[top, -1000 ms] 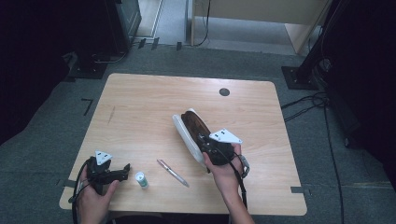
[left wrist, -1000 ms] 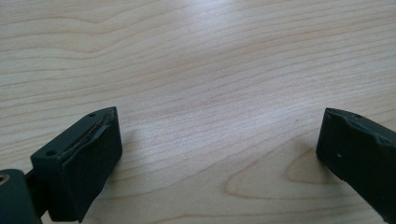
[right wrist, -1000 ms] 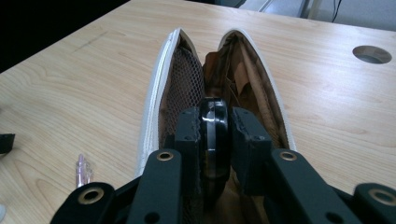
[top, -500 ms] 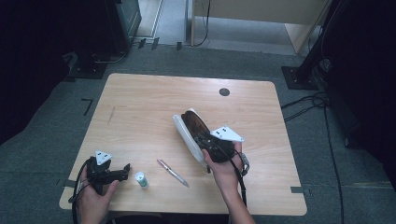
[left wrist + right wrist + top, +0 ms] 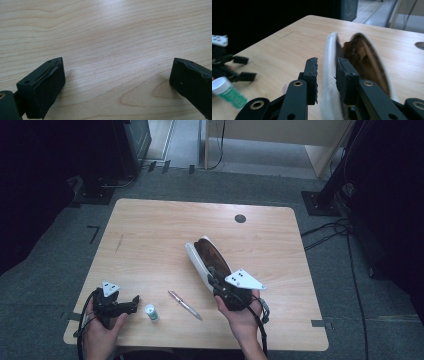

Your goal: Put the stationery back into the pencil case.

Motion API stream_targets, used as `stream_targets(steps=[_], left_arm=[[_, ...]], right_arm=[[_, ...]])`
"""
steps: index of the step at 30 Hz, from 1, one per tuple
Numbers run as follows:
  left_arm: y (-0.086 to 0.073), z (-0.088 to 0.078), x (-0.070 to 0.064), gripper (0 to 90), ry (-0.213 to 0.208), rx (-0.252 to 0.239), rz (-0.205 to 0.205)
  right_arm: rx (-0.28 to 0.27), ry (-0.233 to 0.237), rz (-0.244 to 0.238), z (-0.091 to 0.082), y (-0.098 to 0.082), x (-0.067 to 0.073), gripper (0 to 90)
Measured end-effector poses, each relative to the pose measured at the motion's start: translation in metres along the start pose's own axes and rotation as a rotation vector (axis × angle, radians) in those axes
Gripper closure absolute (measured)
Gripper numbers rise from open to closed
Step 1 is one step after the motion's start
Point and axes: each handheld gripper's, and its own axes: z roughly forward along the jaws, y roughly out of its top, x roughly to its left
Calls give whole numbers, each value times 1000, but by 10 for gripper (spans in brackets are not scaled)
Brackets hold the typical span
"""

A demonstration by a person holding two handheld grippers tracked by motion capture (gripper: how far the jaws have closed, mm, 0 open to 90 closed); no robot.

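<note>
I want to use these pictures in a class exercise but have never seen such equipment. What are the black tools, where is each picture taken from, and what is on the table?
A person holds a hand-operated gripper in each hand. The high view looks down on the wooden table; each gripper view looks along one tool's own jaws. The right gripper has its jaws either side of the white rim of an open, brown-lined case. The left gripper rests open over bare wood. Between them lie a pen and a small green bottle.
</note>
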Motion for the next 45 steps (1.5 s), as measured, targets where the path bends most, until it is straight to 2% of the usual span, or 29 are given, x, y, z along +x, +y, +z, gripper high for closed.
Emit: stream_targets(steps=[1, 5, 8, 16, 19, 22, 23, 33, 34, 36, 45], left_arm=[[0, 0, 0, 4, 0, 0, 0], [0, 0, 0, 5, 0, 0, -1], [0, 0, 0, 5, 0, 0, 0], [0, 0, 0, 5, 0, 0, 0], [0, 0, 0, 4, 0, 0, 0], [0, 0, 0, 5, 0, 0, 0], [0, 0, 0, 5, 0, 0, 0], [0, 0, 0, 4, 0, 0, 0], [0, 0, 0, 5, 0, 0, 0], [0, 0, 0, 5, 0, 0, 0], [0, 0, 0, 4, 0, 0, 0]], right_arm=[[5, 23, -7, -1, -6, 6, 709], [19, 44, -25, 1, -17, 13, 708], [29, 68, -4, 5, -30, 19, 708], [70, 82, -26, 13, -51, 27, 710], [107, 82, -42, 18, -62, 30, 714], [120, 86, -41, 22, -68, 31, 717], [141, 95, -39, 25, -74, 33, 722], [217, 107, -53, 38, -89, 36, 735], [241, 107, -70, 41, -91, 38, 741], [256, 116, -70, 44, -93, 39, 749], [301, 108, -78, 47, -100, 41, 786]])
